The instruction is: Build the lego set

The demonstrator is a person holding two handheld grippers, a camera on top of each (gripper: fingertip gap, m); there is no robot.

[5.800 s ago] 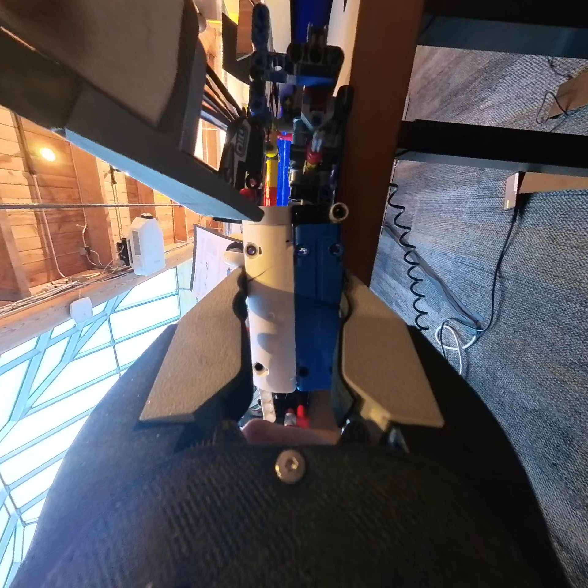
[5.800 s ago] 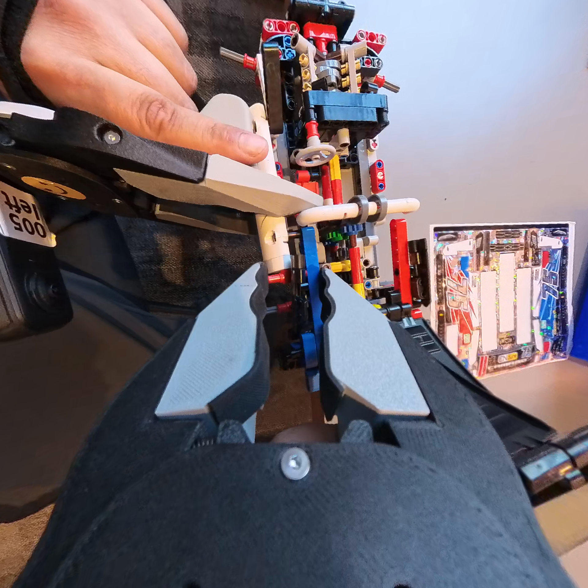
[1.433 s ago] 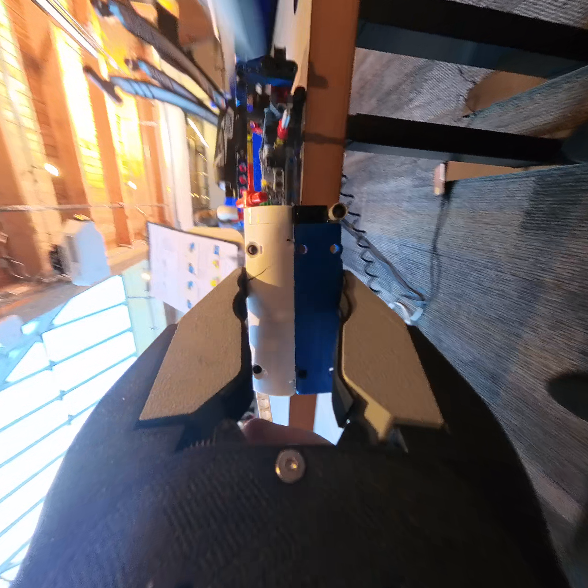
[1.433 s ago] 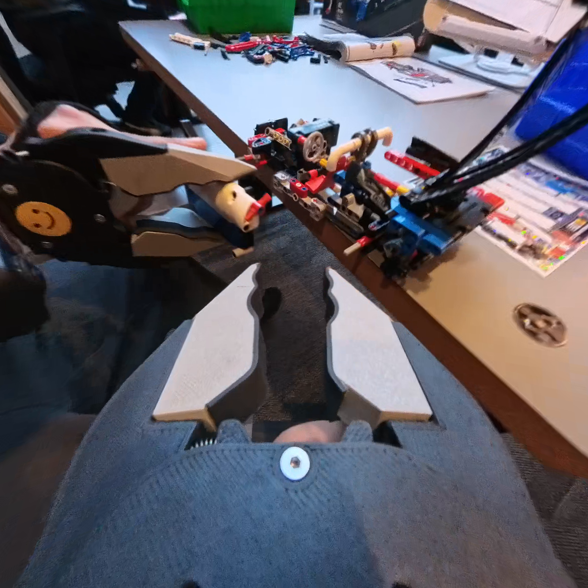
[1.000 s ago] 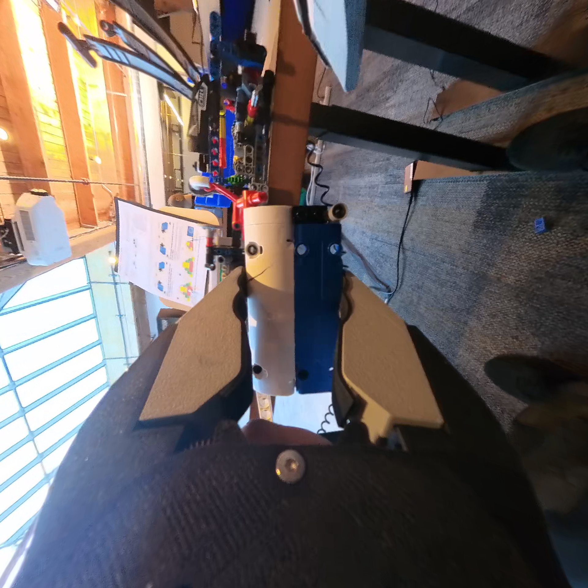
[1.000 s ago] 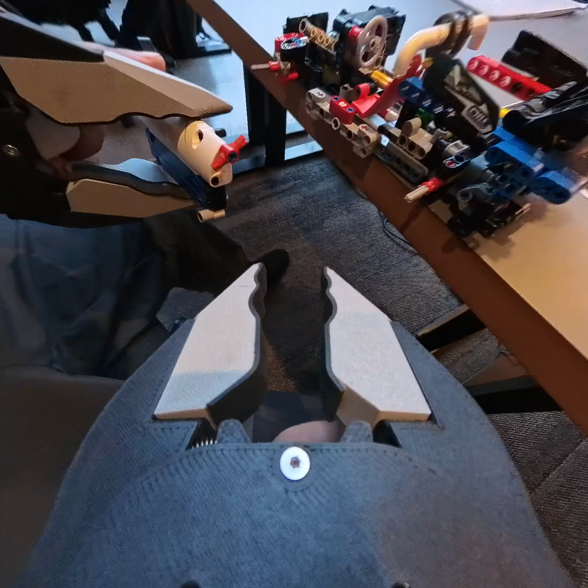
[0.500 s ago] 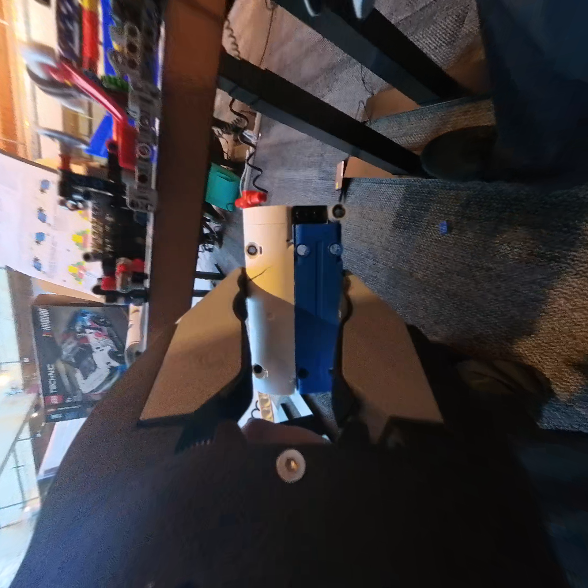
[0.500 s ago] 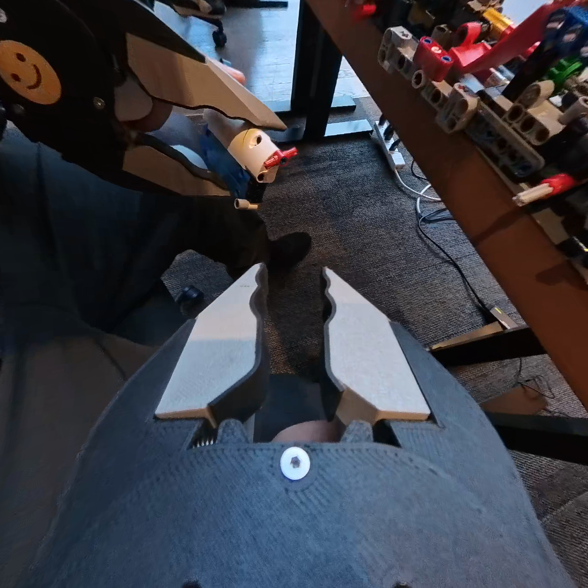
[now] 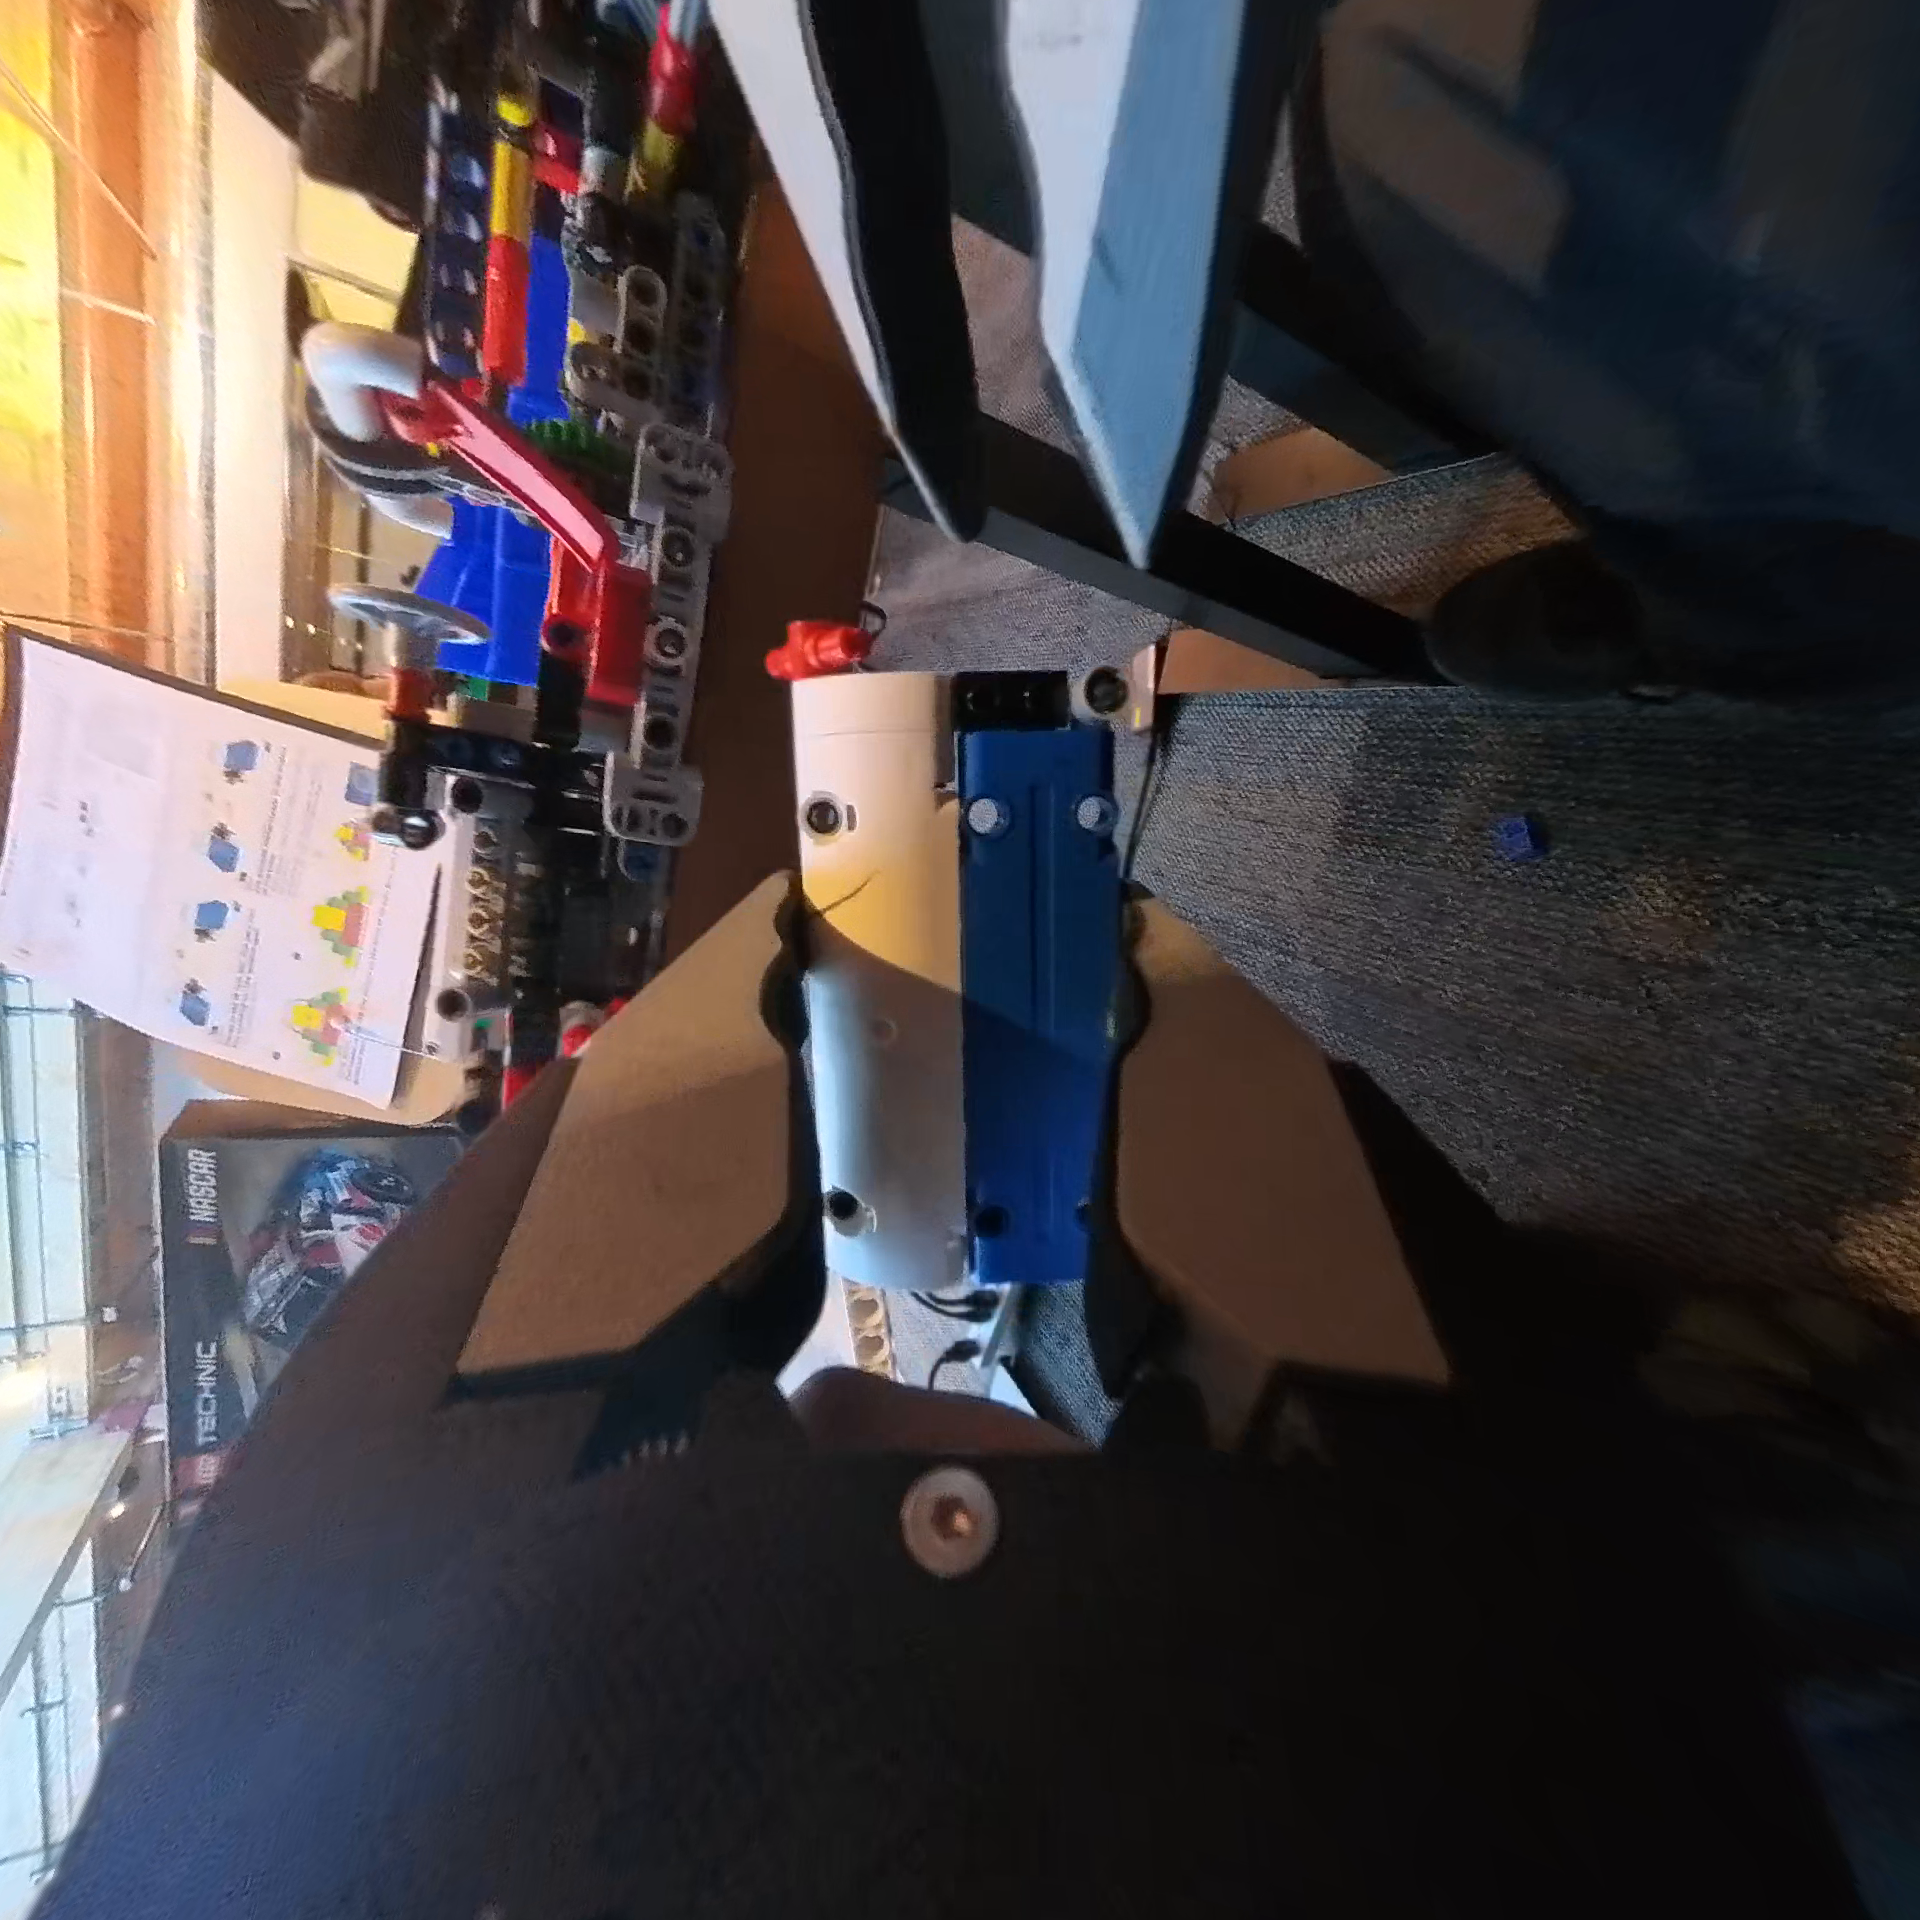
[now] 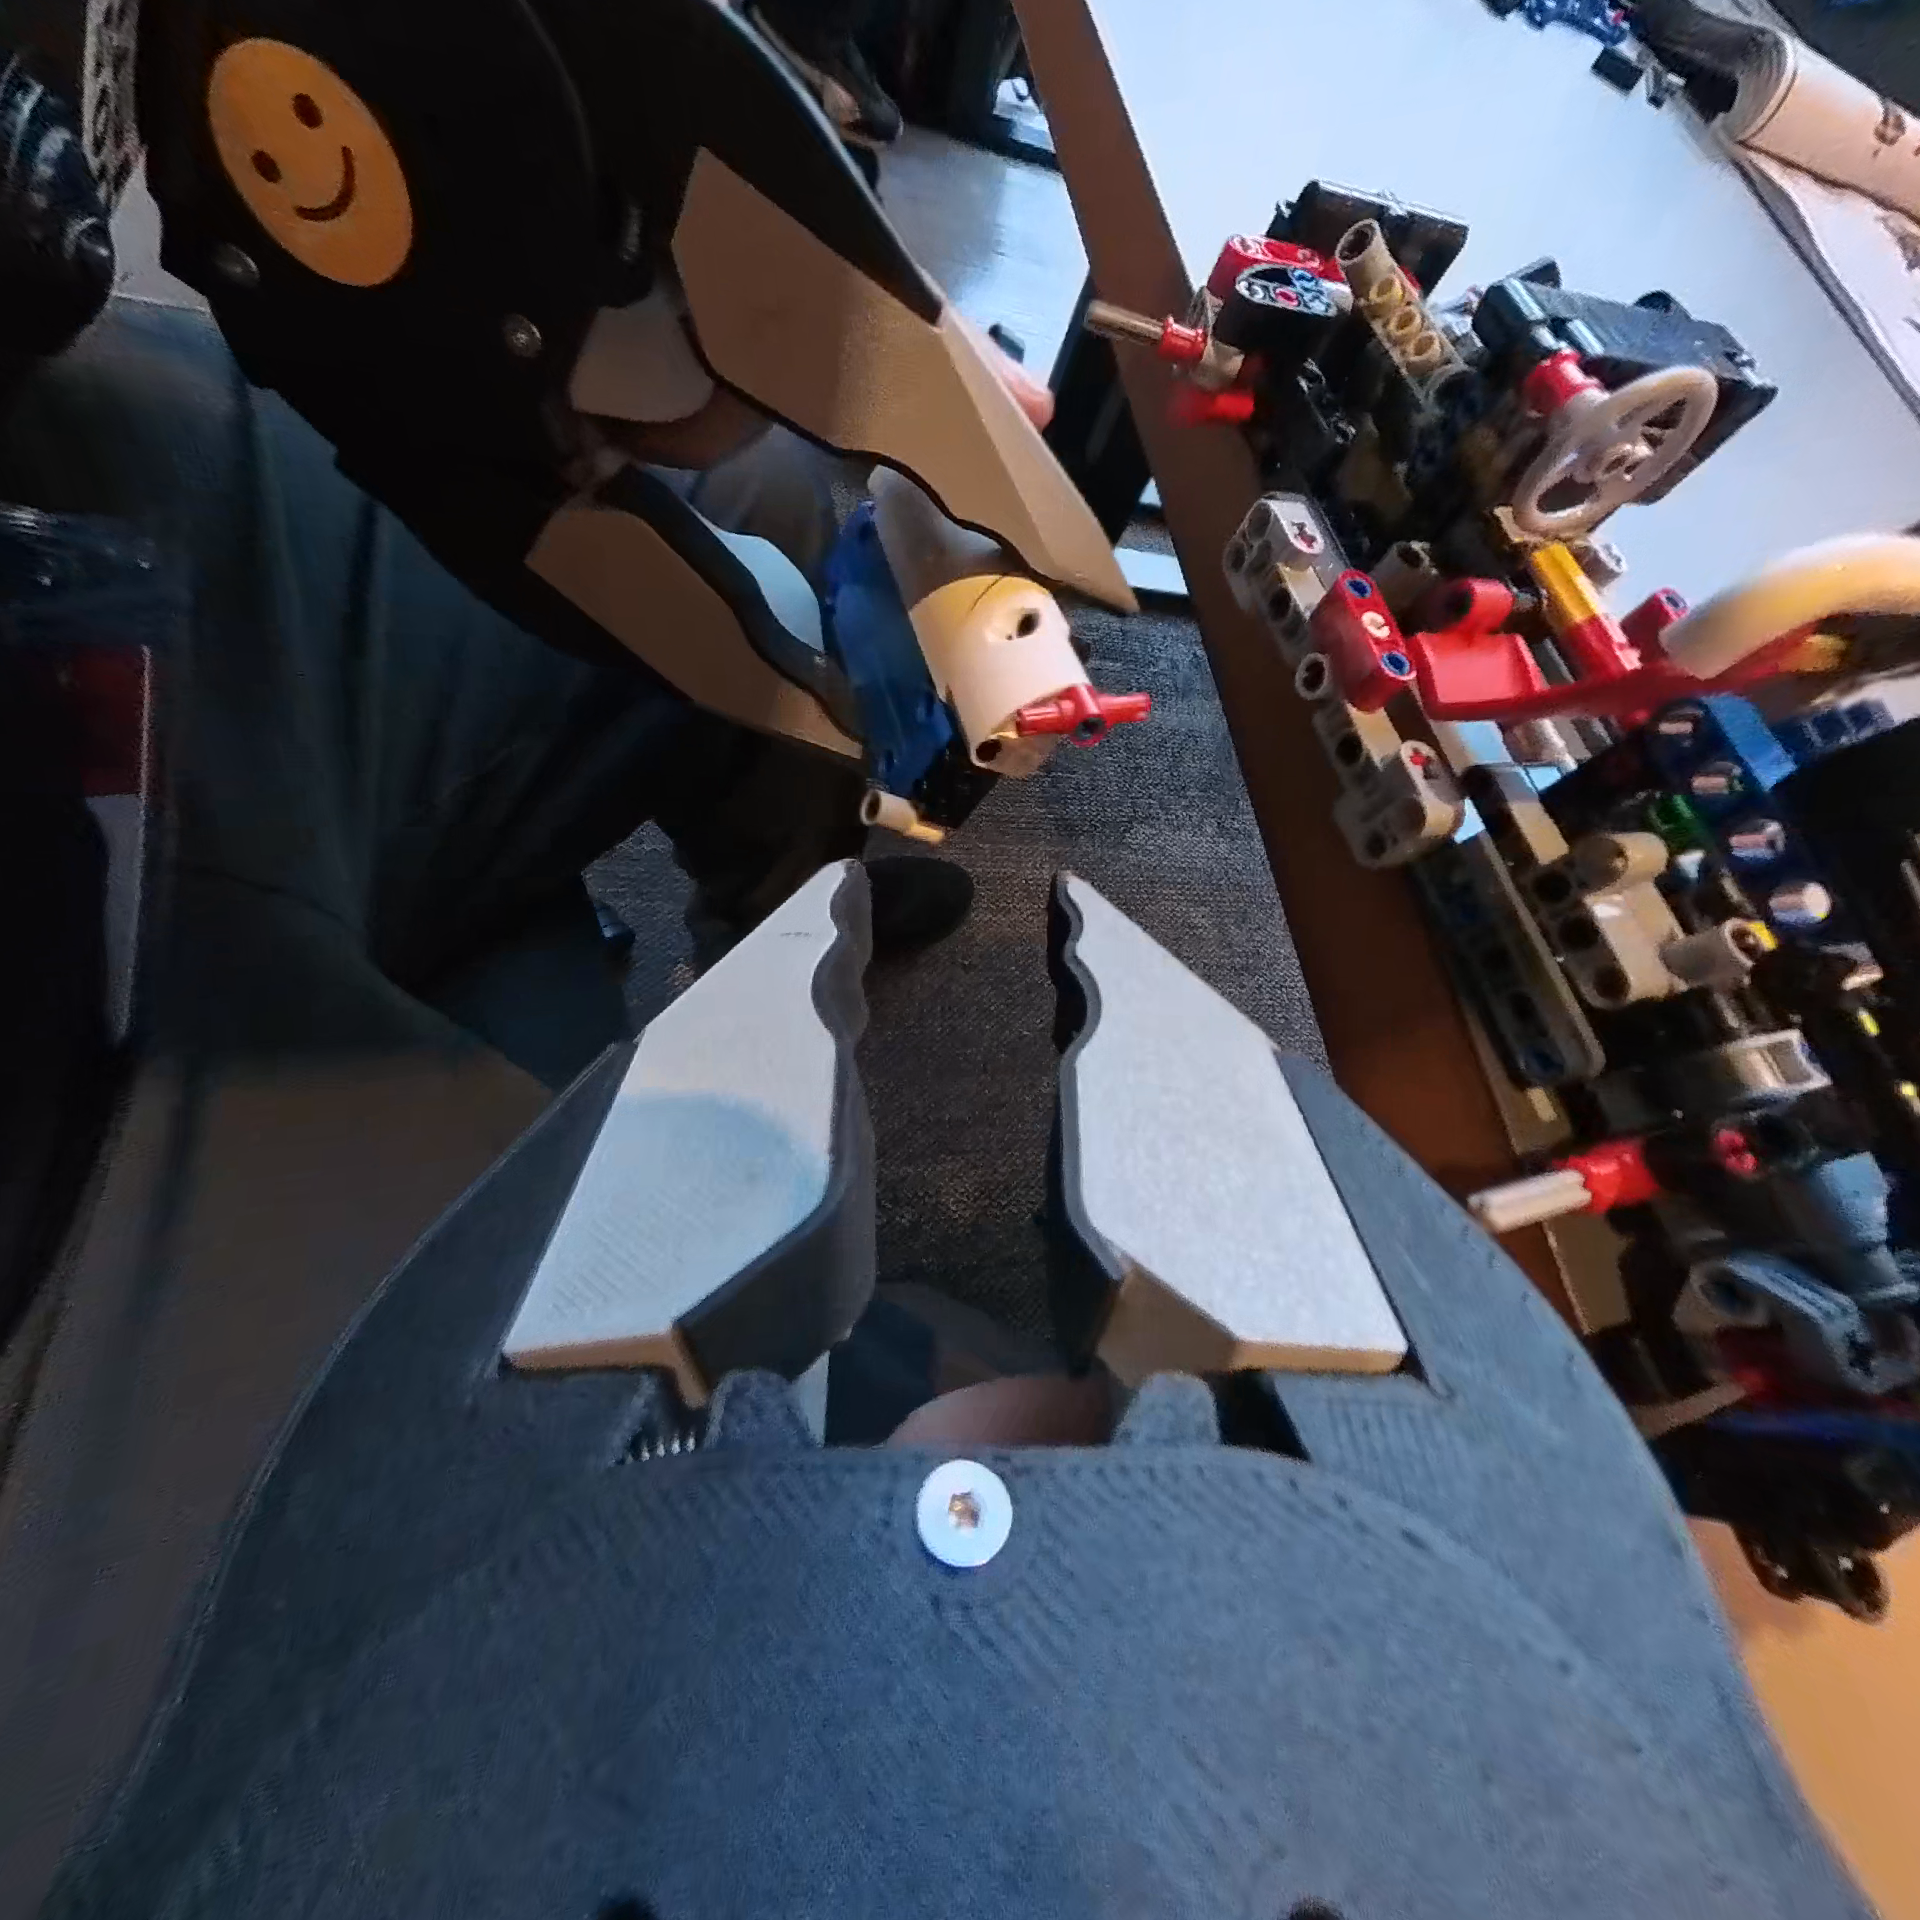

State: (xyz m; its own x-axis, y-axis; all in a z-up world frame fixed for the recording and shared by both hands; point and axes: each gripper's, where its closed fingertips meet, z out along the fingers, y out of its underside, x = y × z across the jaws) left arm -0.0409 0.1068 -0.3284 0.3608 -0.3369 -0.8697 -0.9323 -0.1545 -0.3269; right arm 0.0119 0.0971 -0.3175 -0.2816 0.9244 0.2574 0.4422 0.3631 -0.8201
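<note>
Left gripper (image 9: 961, 925) clamps white-and-blue lego panel assembly (image 9: 956, 987); right gripper (image 10: 956, 914) narrowly parted, empty, beside wooden table edge (image 10: 1247, 727).

Your left gripper (image 9: 961, 925) clamps a smooth, glossy plastic sub-assembly (image 9: 951, 977), white beside blue, with a shiny red pin (image 9: 816, 652) at its tip. The finger pads (image 10: 717, 1153) of your right gripper (image 10: 961, 914) look matt and finely grained, set in rough, ribbed black printed plastic around a bright metal screw (image 10: 963, 1512). Beside the sub-assembly, the lego model (image 10: 1558, 790) is glossy plastic on a smooth tabletop (image 10: 1299, 114) with a wood-coloured edge; below lies coarse woven carpet (image 9: 1558, 935).
</note>
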